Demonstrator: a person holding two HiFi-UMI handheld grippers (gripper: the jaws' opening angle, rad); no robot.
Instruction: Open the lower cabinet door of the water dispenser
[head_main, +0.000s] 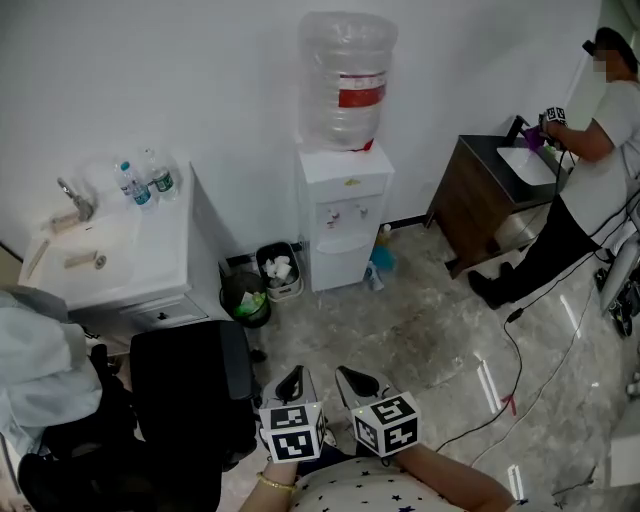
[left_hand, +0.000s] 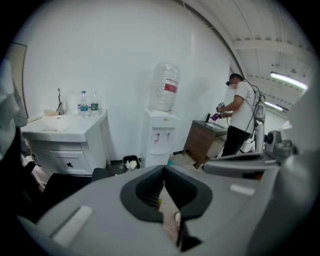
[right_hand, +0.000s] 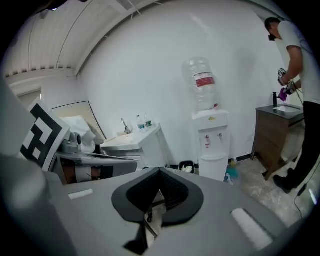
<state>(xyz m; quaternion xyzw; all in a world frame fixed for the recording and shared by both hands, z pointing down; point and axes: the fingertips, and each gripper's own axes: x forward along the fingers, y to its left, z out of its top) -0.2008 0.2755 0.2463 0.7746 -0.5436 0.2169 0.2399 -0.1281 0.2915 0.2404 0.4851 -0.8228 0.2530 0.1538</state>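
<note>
The white water dispenser (head_main: 345, 205) stands against the far wall with a large clear bottle (head_main: 346, 78) on top. Its lower cabinet door (head_main: 338, 268) is closed. Both grippers hover low at the bottom of the head view, well short of the dispenser. My left gripper (head_main: 292, 374) is shut with nothing in it, and my right gripper (head_main: 352, 376) beside it is also shut and empty. In the left gripper view the dispenser (left_hand: 159, 137) is far beyond the closed left gripper (left_hand: 164, 169). The right gripper view shows the dispenser (right_hand: 214, 145) past the closed right gripper (right_hand: 160, 172).
A white sink cabinet (head_main: 110, 262) stands at left, with two waste bins (head_main: 246, 298) between it and the dispenser. A black chair (head_main: 190, 380) is close on my left. A person (head_main: 585, 185) works at a brown sink cabinet (head_main: 480, 195) at right. A cable (head_main: 520, 350) crosses the floor.
</note>
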